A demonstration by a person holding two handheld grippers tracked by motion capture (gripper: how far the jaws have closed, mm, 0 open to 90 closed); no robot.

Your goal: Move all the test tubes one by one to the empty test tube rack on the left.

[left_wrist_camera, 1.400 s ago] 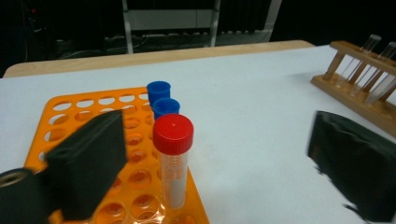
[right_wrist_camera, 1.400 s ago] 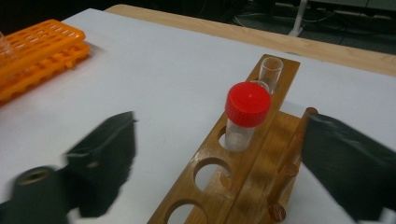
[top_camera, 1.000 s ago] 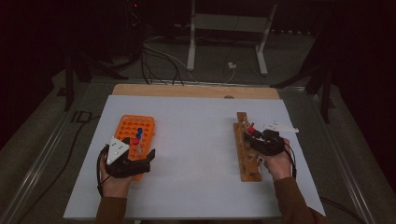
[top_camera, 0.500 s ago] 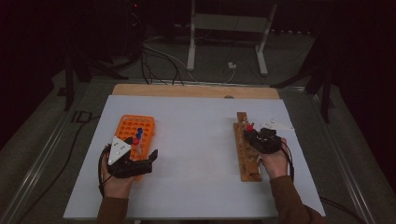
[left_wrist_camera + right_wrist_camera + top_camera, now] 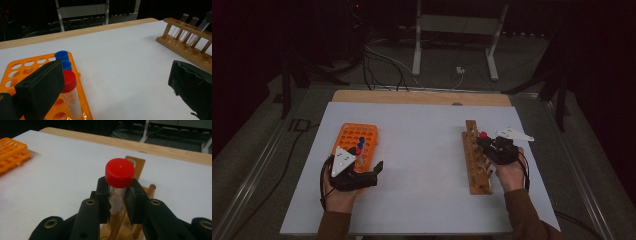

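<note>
Over the last second my right tongs [image 5: 486, 140] have crept a little toward 6 o'clock along the wooden rack [image 5: 476, 170], while my left tongs [image 5: 373, 171] have stayed put at the near edge of the orange rack [image 5: 347, 134]; nothing else on the worktop [image 5: 422, 150] has shifted. I read this as the final alignment of a transfer: the red-capped tube [image 5: 119, 180] is already at the wooden rack and, as far as I can judge, is being lined up with a hole rather than released. In the right gripper view my right tongs are pinched on that tube just below its red cap, one jaw at 9 o'clock and the other at 3 o'clock of the clear body, the tube upright and its lower part running down in front of the rack's top rail; whether its tip has entered a hole is hidden by the jaws. In the high view the cap sits at the 12 o'clock end of my right tongs, toward the far half of the wooden rack. My left tongs are spread wide and hold nothing: in the left gripper view a second red-capped tube [image 5: 70, 95] stands in the orange rack just inside the jaw at 9 o'clock, with two blue-capped tubes [image 5: 62, 55] behind it at 12 o'clock, and the empty glass tubes [image 5: 180, 23] of the wooden rack well apart at 2 o'clock.
</note>
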